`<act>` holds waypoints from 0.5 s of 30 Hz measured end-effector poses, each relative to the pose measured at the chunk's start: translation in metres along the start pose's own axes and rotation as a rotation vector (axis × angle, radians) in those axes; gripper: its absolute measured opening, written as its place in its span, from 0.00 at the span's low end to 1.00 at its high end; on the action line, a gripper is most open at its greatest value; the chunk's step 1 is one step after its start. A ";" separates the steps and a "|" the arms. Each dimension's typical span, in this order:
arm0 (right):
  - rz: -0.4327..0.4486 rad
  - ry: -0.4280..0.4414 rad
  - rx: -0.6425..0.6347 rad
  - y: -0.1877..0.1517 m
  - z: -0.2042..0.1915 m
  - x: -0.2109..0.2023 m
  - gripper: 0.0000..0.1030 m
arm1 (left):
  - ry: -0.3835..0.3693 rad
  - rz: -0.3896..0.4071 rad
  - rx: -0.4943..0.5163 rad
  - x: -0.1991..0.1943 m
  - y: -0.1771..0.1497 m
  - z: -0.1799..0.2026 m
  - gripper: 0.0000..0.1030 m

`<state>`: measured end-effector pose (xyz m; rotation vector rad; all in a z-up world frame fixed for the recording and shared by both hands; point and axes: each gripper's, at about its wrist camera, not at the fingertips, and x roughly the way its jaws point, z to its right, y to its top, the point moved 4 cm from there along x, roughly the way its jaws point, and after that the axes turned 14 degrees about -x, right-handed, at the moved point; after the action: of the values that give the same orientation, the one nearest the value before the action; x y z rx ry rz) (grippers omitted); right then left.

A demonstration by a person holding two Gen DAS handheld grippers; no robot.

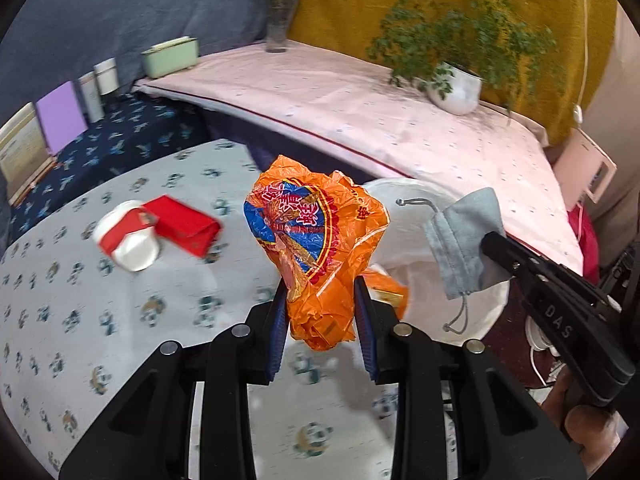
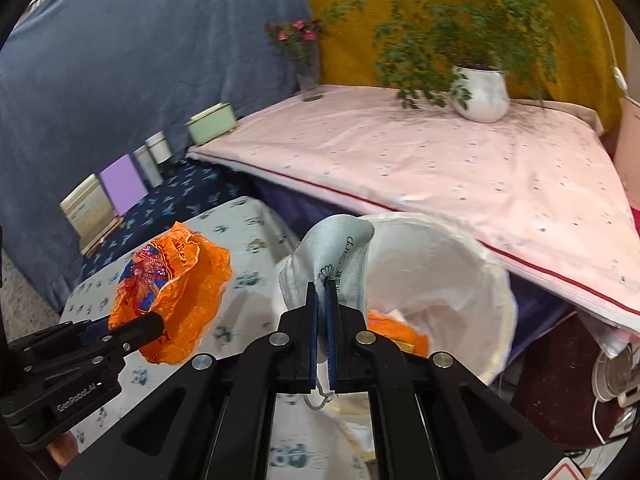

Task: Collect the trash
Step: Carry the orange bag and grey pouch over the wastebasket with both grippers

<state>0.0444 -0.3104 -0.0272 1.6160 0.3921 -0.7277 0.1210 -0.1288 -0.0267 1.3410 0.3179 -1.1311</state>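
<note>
1. Left wrist view: at lower centre the left gripper point(image 1: 320, 312) is seen with its jaws clenched on a crumpled orange plastic bag point(image 1: 316, 248), which is held up off the desk point(image 1: 120, 320) with its panda-print cloth.
2. Right of the bag, a white-lined trash bin point(image 1: 412, 240) is seen, with more orange wrapping inside it.
3. At the right edge the right gripper point(image 1: 490, 242) is seen with a grey drawstring pouch point(image 1: 464, 240) pinched at its tip, over the bin.
4. At centre left a white cup with a red band point(image 1: 128, 240) is seen lying on its side on the desk, touching a red packet point(image 1: 182, 224); both are blurred.
5. In the upper right a potted plant point(image 1: 456, 88) is seen on a pink-covered surface point(image 1: 360, 120).
6. Right wrist view: at lower centre the right gripper point(image 2: 322, 292) is seen with its jaws clamped on the grey drawstring pouch point(image 2: 340, 244), held at the near rim of the trash bin point(image 2: 460, 272).
7. At lower left the left gripper point(image 2: 156, 326) is seen holding the orange plastic bag point(image 2: 180, 288) above the desk point(image 2: 248, 280).
</note>
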 end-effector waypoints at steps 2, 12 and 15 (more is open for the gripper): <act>-0.008 -0.027 0.018 -0.003 0.015 0.001 0.04 | -0.021 -0.015 0.021 0.008 -0.001 0.016 0.29; -0.036 -0.079 0.076 -0.019 0.056 0.006 0.04 | -0.105 -0.063 0.067 0.041 0.000 0.068 0.44; -0.040 -0.080 0.081 -0.019 0.062 0.009 0.04 | -0.111 -0.058 0.058 0.045 0.002 0.072 0.52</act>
<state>0.0245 -0.3683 -0.0501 1.6526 0.3413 -0.8453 0.1149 -0.2127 -0.0388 1.3203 0.2457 -1.2665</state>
